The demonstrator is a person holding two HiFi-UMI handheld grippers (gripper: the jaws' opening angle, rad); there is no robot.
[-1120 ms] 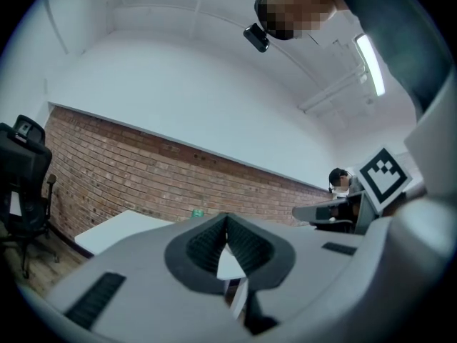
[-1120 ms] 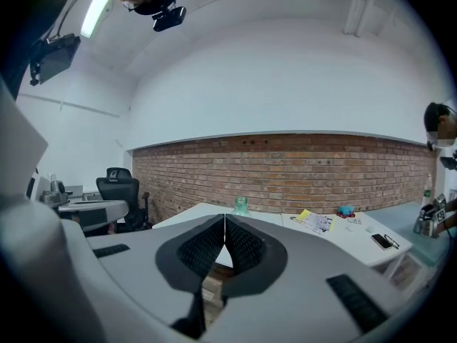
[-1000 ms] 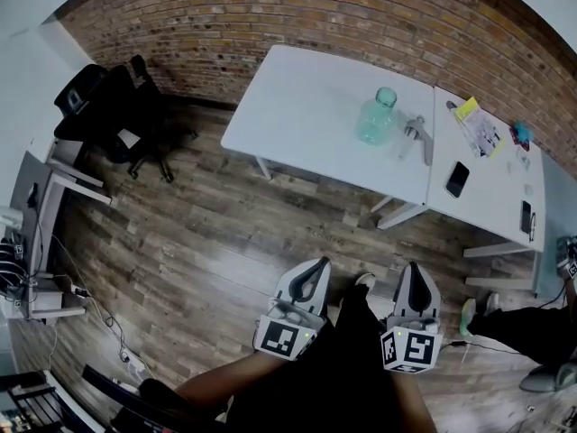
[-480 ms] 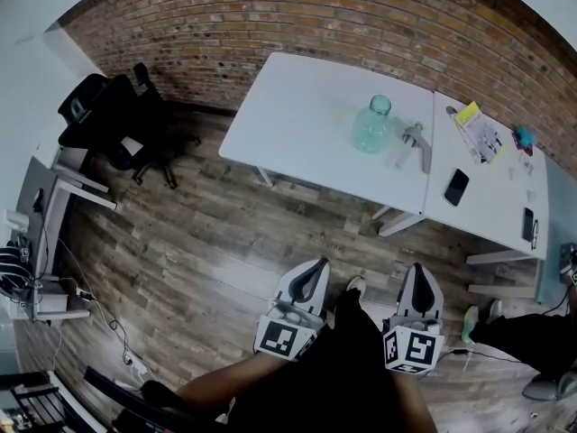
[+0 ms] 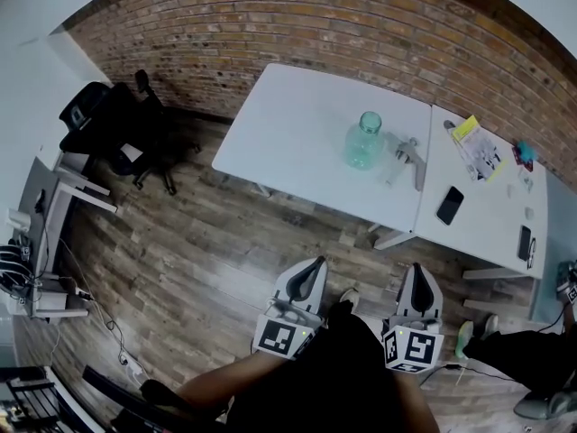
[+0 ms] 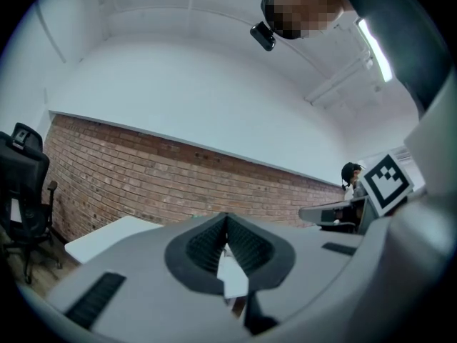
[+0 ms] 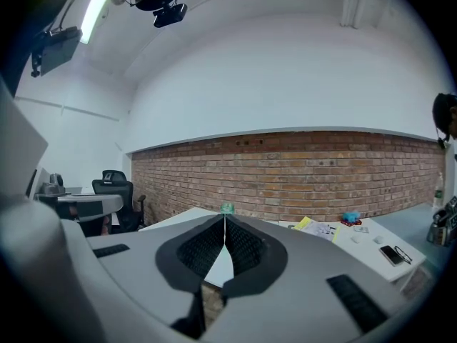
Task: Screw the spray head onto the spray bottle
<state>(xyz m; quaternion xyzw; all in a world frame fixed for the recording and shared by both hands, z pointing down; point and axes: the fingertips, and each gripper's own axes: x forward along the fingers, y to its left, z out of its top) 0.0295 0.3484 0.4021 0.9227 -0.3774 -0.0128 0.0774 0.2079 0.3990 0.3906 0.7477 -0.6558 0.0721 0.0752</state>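
Approach step: we're well short of table (image 5: 297, 124). Left gripper (image 5: 311, 269), right gripper (image 5: 417, 271) closed tight, empty. Next, likely: open up, take bottle (image 5: 363, 141) and spray head (image 5: 407, 154).

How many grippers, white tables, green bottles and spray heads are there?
Grippers: 2, the left gripper and the right gripper
White tables: 2
Green bottles: 1
Spray heads: 1
Total: 6
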